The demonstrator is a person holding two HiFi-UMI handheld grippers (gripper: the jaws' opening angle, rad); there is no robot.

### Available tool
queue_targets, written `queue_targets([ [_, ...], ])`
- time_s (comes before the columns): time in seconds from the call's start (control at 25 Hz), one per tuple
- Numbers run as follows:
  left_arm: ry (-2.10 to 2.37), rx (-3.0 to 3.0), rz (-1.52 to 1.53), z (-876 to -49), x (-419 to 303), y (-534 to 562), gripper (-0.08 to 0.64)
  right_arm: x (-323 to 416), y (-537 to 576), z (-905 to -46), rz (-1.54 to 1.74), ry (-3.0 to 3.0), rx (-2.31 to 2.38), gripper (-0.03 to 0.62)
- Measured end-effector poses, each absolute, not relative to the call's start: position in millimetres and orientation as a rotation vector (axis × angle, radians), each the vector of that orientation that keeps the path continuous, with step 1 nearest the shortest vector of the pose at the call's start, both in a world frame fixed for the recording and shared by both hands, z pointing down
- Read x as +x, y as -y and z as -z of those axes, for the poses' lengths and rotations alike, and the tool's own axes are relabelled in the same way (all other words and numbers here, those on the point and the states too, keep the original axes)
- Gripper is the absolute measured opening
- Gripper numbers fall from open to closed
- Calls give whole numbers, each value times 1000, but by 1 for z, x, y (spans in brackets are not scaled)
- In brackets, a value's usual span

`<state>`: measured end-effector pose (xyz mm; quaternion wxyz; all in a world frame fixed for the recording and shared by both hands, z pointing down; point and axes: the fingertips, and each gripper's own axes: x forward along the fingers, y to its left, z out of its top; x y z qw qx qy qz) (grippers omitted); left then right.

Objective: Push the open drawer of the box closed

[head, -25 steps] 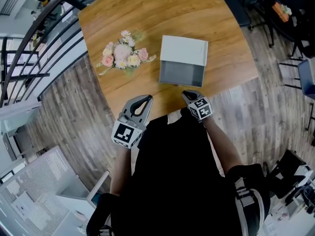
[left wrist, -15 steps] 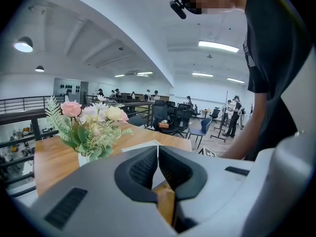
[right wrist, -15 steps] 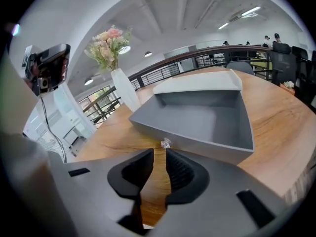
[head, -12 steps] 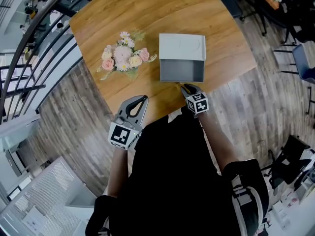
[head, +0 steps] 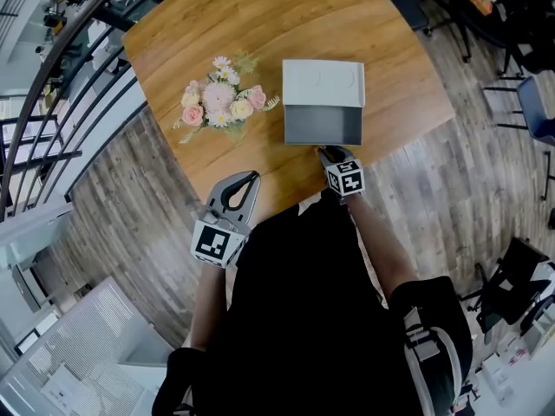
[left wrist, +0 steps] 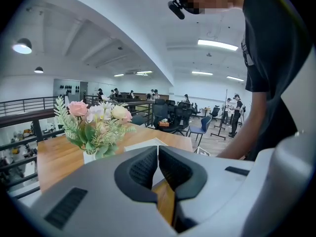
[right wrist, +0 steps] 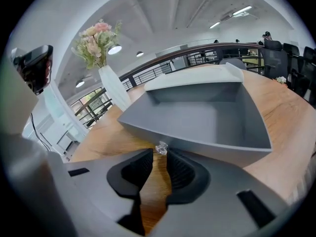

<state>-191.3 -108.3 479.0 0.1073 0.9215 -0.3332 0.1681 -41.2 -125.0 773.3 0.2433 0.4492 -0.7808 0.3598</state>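
Observation:
A white box (head: pixel 323 81) stands on the round wooden table (head: pixel 260 16), its grey drawer (head: pixel 323 126) pulled out toward me and empty (right wrist: pixel 207 117). My right gripper (head: pixel 333 155) is at the middle of the drawer's front wall. In the right gripper view its jaws stand a narrow gap apart, and the small clear knob (right wrist: pixel 161 147) fills that gap at the tips (right wrist: pixel 159 153). My left gripper (head: pixel 245 183) hangs over the table's near edge, left of the box. It is shut and holds nothing (left wrist: pixel 158 148).
A bunch of pink and white flowers (head: pixel 215 100) in a white vase (right wrist: pixel 112 87) stands left of the box. The table's near edge runs just under both grippers. Black railings (head: pixel 61 85) lie to the left, office chairs (head: pixel 529 111) to the right.
My right gripper has moved forward from the table edge up to the drawer's front. The left gripper has stayed in place. The drawer looks as far out as before.

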Motion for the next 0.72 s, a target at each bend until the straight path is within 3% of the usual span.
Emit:
queue_targets([
  [0.12,977,2710,-506,-479,-190,105,29,-41,126,-774,-979,2120,1230,74],
  [0.72,978,2695,-537,-481,-181,101,29,-43,126,-762,-963,2158,1188,72],
])
